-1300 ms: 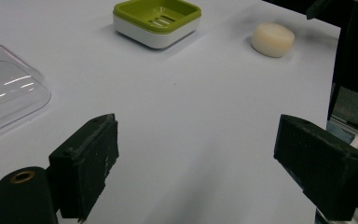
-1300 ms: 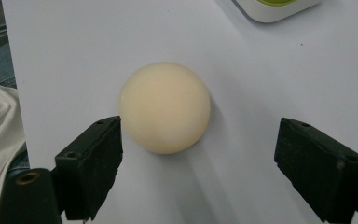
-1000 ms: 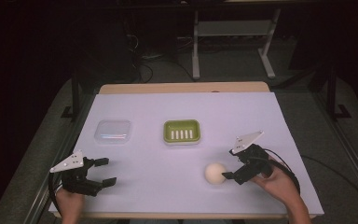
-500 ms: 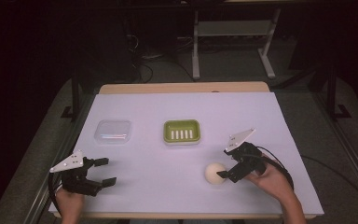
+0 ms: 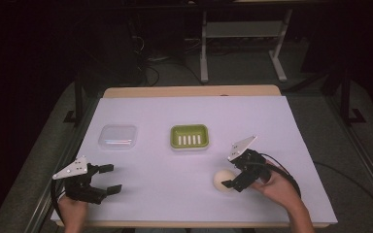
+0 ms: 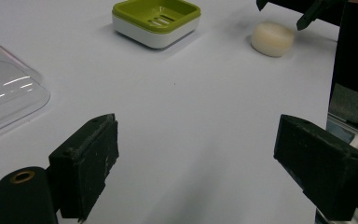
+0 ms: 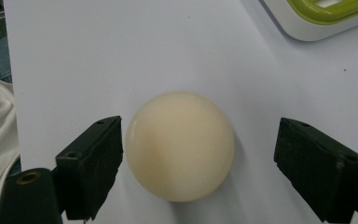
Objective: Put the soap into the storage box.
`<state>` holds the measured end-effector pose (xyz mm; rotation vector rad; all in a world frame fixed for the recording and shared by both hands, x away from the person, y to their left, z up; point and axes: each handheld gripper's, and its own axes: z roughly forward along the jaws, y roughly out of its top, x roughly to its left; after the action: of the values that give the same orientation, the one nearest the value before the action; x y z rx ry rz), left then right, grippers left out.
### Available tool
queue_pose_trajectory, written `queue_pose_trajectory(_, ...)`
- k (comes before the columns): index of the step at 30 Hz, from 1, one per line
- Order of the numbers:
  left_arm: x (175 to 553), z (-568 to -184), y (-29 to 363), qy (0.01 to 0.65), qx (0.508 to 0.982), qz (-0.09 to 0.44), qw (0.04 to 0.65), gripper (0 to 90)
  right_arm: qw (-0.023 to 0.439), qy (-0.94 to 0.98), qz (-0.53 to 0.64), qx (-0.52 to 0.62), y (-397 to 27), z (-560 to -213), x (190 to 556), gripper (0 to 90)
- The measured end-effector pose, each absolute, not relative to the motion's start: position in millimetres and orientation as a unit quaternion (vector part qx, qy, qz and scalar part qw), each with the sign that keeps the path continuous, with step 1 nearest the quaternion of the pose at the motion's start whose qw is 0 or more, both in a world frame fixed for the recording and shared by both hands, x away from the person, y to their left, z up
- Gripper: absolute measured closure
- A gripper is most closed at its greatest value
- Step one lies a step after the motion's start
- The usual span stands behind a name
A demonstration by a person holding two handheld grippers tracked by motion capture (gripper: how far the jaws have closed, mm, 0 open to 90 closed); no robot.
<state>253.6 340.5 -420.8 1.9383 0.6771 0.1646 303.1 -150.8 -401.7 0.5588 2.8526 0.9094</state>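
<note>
The right gripper (image 5: 229, 177) has slid closer, its wide jaws now around the soap (image 7: 180, 145), maybe touching one side. The left gripper (image 5: 108, 178) stays put, jaws wide

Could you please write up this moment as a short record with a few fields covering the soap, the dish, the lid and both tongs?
soap: round cream bar lying flat on the white table cover, near the front right
right tongs: open, jaws on either side of the soap, not closed on it
left tongs: open, holding nothing, at the front left
soap dish: green with a slotted insert and white base, mid-table, nothing in it
clear lid: left of the dish, apart from it
likely next move: probably closing on the soap
</note>
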Motion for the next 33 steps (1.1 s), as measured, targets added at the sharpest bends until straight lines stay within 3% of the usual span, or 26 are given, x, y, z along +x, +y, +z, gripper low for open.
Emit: queue_pose_trajectory(33, 254.1, -421.0, 338.7, 0.281, 0.808, 0.067, 0.514, 13.1, 0.037, 0.948, 0.263, 0.174, -136.1, -421.9, 299.0, 13.9)
